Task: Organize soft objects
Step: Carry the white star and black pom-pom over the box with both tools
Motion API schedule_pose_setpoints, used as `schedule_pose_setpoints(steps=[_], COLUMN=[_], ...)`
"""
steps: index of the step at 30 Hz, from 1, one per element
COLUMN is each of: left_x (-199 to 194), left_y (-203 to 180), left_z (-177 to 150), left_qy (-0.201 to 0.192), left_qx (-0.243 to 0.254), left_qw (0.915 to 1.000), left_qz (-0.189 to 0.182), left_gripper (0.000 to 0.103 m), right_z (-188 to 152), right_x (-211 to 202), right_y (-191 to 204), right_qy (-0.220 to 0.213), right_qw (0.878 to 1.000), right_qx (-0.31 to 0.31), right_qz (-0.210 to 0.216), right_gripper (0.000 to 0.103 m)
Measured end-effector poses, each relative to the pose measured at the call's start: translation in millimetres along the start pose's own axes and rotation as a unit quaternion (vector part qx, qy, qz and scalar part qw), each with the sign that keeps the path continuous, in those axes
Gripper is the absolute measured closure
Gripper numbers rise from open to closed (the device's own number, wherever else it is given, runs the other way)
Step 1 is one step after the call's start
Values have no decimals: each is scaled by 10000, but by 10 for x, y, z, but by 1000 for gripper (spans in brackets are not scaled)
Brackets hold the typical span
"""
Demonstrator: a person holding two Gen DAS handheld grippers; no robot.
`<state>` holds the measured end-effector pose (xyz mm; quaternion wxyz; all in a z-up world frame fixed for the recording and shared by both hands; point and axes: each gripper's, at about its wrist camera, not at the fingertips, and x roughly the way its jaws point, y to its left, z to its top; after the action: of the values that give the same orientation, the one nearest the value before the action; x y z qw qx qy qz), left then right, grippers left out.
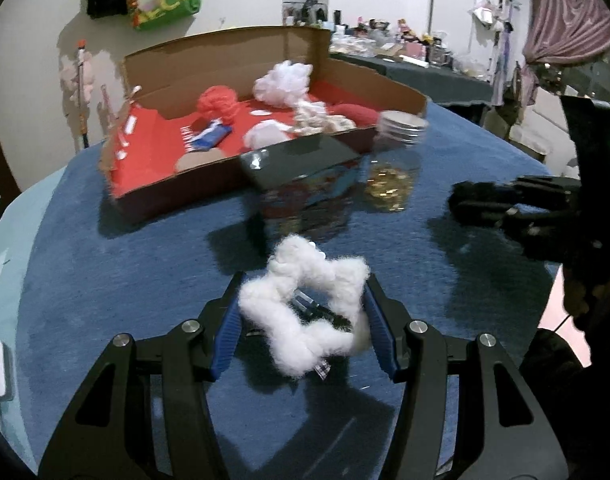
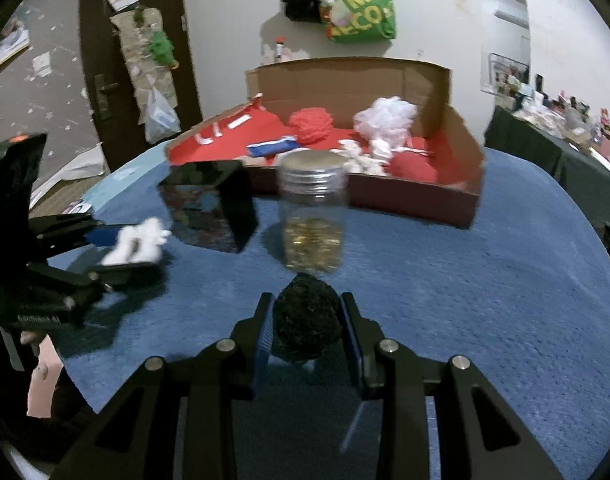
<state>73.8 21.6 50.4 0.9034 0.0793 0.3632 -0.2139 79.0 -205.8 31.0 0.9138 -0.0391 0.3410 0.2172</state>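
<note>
My left gripper (image 1: 303, 312) is shut on a white fluffy scrunchie (image 1: 305, 308), held above the blue table cover; it also shows in the right wrist view (image 2: 135, 242). My right gripper (image 2: 307, 320) is shut on a black fuzzy ball (image 2: 307, 320), seen from the left wrist view at the right (image 1: 481, 204). An open cardboard box (image 1: 153, 196) with a red lining stands at the back and holds a red pom (image 1: 217, 104), a white pom (image 1: 283, 80) and other soft items.
A clear jar (image 2: 311, 216) with a metal lid and gold pieces stands in front of the box. A dark shiny box (image 2: 209, 208) sits to its left. The blue table cover (image 2: 485, 300) stretches right. A cluttered side table (image 1: 425, 68) stands behind.
</note>
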Motion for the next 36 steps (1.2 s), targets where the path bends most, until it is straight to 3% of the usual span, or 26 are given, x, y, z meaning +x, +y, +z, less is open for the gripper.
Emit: schedule_pose_setpoints(steps=[16, 36], left_x=[161, 304], left_y=[512, 723], left_z=[270, 664], left_qy=[214, 239], left_qx=[-19, 236], left_qw=[9996, 9994], left_qz=[208, 64], left_gripper=[49, 49], right_z=[286, 741], right_x=[71, 275], right_y=[-474, -617], right_qy=[107, 127], right_qw=[9989, 9998], right_qx=[317, 147], right_qz=[-324, 64], right_gripper=[69, 69])
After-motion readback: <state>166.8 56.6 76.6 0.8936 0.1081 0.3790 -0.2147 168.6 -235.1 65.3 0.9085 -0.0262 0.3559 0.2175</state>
